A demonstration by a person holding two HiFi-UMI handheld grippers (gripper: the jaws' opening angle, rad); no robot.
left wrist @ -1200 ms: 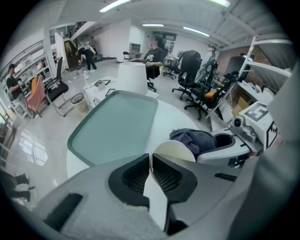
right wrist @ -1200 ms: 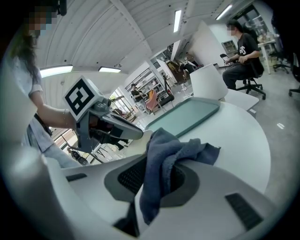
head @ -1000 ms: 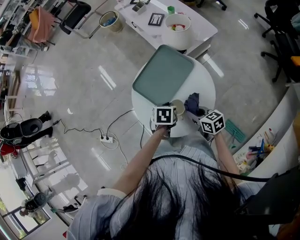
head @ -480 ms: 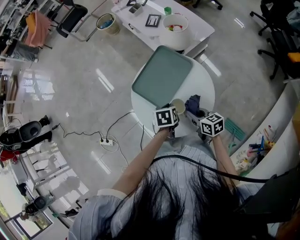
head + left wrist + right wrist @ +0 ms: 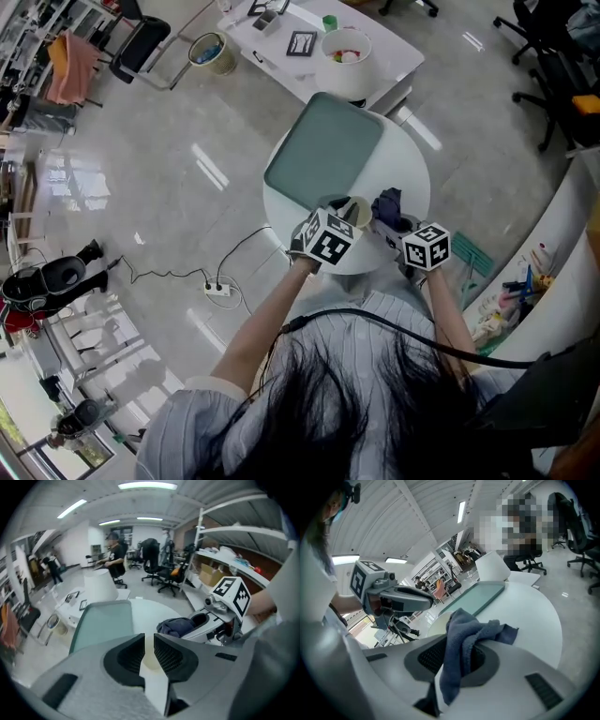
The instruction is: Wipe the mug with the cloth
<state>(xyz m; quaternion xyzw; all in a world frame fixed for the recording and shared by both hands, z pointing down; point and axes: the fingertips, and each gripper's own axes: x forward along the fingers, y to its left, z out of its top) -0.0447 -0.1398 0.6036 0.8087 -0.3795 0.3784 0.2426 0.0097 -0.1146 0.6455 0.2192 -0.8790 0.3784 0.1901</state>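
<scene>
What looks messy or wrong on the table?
Nothing looks wrong. The left gripper pinches the cream mug, the right gripper grips the bunched blue cloth, and the green tray lies flat on the white table. No spill or break shows.

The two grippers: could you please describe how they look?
The left gripper and right gripper have pale grey bodies with dark ribbed jaw pads. Each carries a white cube with black square markers. The person's sleeves are light and striped.

Head view looks steeply down; both gripper views skim close across the same round table (image 5: 405,178).
</scene>
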